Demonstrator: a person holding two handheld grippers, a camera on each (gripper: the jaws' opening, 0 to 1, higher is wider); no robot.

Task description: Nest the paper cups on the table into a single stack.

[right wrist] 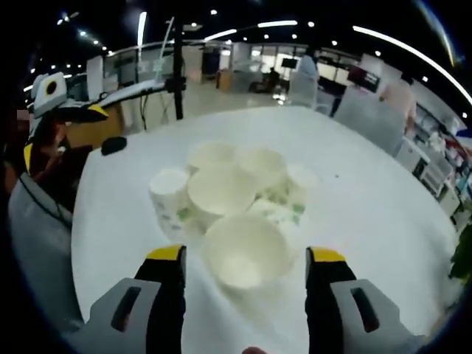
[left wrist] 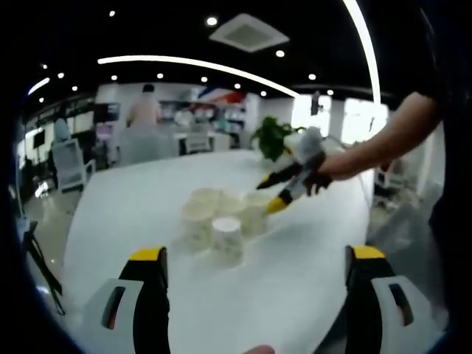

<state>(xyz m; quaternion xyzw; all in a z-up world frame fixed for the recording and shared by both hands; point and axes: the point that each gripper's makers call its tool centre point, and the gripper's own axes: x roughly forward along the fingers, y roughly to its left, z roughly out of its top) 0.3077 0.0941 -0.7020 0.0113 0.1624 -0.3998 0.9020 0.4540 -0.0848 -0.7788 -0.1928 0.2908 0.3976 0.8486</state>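
Several white paper cups (left wrist: pixel 221 210) stand bunched together in the middle of the white table (left wrist: pixel 140 199). One cup (left wrist: pixel 227 240) nearest me is upside down. My left gripper (left wrist: pixel 257 254) is open wide, short of the cluster, with nothing between its jaws. My right gripper (left wrist: pixel 271 193) reaches in from the right over the far side of the cups, jaws apart. In the right gripper view the cluster (right wrist: pixel 232 184) lies just ahead, an upside-down cup (right wrist: pixel 168 193) on its left. The nearest cup (right wrist: pixel 245 258) sits mouth-up between the open right gripper's (right wrist: pixel 245 254) jaws, with a gap on each side.
A small black object (right wrist: pixel 114 145) lies near the table's edge. A potted plant (left wrist: pixel 273 136) stands behind the table and office chairs (left wrist: pixel 70 162) to the left. A person (left wrist: pixel 144 109) stands far back. Bare tabletop (right wrist: pixel 369 169) surrounds the cups.
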